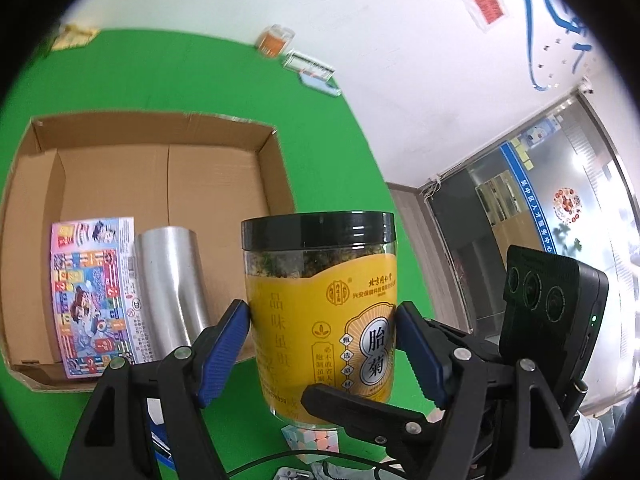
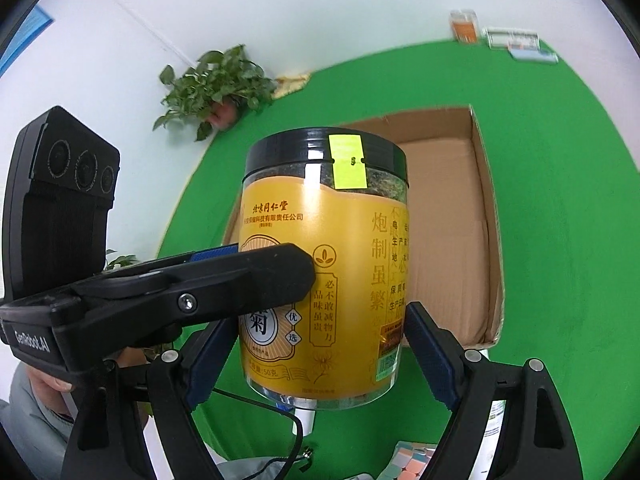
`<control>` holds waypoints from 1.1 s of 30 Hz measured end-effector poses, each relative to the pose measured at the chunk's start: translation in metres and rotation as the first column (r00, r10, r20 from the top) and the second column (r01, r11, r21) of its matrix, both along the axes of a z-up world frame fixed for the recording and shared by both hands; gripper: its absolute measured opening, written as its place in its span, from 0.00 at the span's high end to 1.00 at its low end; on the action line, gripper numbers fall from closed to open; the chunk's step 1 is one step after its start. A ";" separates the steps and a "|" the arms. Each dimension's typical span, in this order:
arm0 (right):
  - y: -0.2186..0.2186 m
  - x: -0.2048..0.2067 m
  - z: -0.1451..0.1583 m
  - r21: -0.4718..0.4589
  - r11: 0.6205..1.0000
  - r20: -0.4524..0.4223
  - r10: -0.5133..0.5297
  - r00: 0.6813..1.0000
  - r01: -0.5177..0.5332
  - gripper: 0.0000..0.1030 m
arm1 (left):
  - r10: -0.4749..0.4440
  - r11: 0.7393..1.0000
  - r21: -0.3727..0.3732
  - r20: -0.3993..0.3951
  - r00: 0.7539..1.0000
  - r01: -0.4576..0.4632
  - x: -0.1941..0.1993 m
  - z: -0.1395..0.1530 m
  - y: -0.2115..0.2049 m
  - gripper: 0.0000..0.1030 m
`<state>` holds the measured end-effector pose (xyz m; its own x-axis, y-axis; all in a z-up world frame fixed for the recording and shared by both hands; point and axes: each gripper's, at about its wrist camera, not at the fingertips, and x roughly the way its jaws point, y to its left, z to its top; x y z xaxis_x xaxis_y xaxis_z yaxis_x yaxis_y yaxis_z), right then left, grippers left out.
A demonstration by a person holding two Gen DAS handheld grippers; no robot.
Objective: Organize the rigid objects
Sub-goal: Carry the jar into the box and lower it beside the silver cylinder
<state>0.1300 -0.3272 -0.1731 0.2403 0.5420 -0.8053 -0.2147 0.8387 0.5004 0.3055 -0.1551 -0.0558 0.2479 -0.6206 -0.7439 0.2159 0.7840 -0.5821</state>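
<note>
Both grippers hold one jar (image 1: pixel 320 320) w/ yellow label & black lid, upright, lifted off the green worktop (image 1: pixel 192 76). Left gripper (image 1: pixel 322 344): blue fingers (image 1: pixel 224 348) pressed on jar's two sides. Right gripper (image 2: pixel 320 344): fingers (image 2: pixel 432 356) also clamped on the jar lower down; the left gripper's finger crosses its front. Beyond the fingers, left of jar in left view: open cardboard box (image 1: pixel 160 184) w/ a colourful packet (image 1: pixel 92 296) & shiny metal cylinder (image 1: pixel 172 292) lying inside. A pastel cube (image 1: pixel 312 442) sits below the jar.

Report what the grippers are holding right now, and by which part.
Both the left gripper and right gripper clamp the yellow-labelled jar by the sides of its body, below the black lid.
</note>
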 end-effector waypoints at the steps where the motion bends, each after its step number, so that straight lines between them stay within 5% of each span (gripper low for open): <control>1: 0.000 0.003 -0.007 0.002 1.000 -0.014 -0.002 1.000 0.002 0.20 | 0.001 1.000 0.003 -0.011 1.000 0.000 0.004 -0.007 0.000 0.27; 15: -0.010 0.037 -0.101 -0.017 1.000 -0.189 -0.001 0.982 -0.003 0.21 | 0.017 1.000 -0.011 -0.205 0.979 -0.020 0.044 -0.093 -0.002 0.27; 20: -0.013 0.034 -0.144 -0.020 0.999 -0.238 -0.029 0.971 0.025 0.20 | 0.010 0.999 0.043 -0.267 0.964 0.002 0.051 -0.124 -0.009 0.29; 29: -0.008 0.025 -0.173 -0.127 0.992 -0.230 -0.041 0.972 0.012 0.12 | -0.014 0.989 0.137 -0.252 0.968 0.050 0.046 -0.120 -0.025 0.30; 33: -0.015 0.024 -0.165 -0.074 0.997 -0.255 -0.048 0.966 0.030 0.05 | 0.025 0.986 0.168 -0.201 0.979 0.009 0.032 -0.101 -0.009 0.30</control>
<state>0.1540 -0.3424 -0.3379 0.0410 0.4773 -0.8778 -0.0530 0.8783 0.4752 0.3376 -0.1646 -0.1564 0.0861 -0.4819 -0.8720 0.1008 0.8750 -0.4736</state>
